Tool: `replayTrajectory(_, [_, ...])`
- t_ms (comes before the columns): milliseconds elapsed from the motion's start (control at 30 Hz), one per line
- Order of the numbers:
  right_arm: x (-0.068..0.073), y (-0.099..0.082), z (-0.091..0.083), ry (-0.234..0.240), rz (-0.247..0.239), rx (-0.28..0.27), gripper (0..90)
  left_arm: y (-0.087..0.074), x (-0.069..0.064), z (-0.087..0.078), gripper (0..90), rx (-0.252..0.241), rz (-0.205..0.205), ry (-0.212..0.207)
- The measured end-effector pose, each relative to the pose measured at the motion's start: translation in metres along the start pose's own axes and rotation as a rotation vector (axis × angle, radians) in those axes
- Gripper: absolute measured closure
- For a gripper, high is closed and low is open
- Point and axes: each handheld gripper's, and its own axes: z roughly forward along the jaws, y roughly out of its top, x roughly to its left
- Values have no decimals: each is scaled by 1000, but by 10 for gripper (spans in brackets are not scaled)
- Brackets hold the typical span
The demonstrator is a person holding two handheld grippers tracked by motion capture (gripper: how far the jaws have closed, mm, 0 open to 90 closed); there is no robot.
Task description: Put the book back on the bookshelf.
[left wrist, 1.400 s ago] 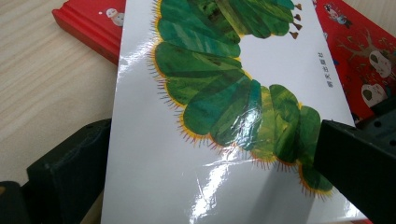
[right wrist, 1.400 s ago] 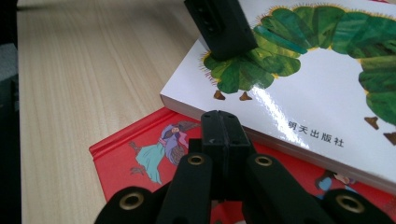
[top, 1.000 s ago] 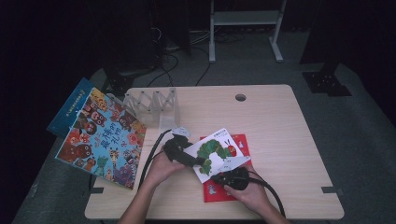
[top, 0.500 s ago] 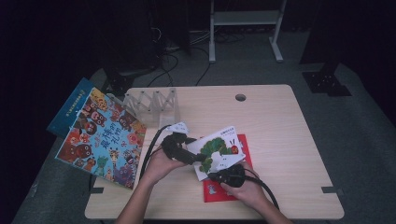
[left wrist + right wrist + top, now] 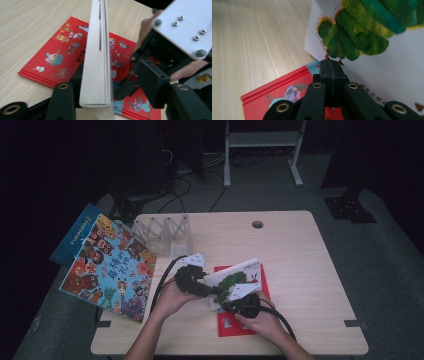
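Now the right tongs [image 5: 231, 301] are pinching the white book [image 5: 235, 281] edge-up over the red book [image 5: 240, 322] on the desk [image 5: 300, 250], the left tongs [image 5: 214, 291] closing astride it, pads not yet clamped; next, clamp and lift.

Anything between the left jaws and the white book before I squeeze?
Nothing visible. The white book stands on edge between the jaws of the left gripper, which have just been closing. A gap is left on one side. The right gripper, shut, sits close beyond it, over the red book.
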Motion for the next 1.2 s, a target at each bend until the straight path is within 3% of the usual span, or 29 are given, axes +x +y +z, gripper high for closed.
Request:
replayTrajectory(333, [-1, 0, 2, -3, 14, -15, 894, -6, 0, 6, 551, 22, 23, 44])
replayTrajectory(533, [-1, -1, 2, -4, 11, -22, 893, -10, 1, 10, 567, 24, 28, 42])
replayTrajectory(633, [-2, -2, 2, -3, 14, -27, 892, -12, -1, 13, 582, 31, 50, 38])
replayTrajectory(933, [-1, -3, 2, -7, 10, -31, 891, -15, -5, 20, 729, 73, 97, 49])
replayTrajectory(1200, [-2, -6, -8, -42, -5, -37, 789, -15, -4, 18, 749, 68, 87, 73])
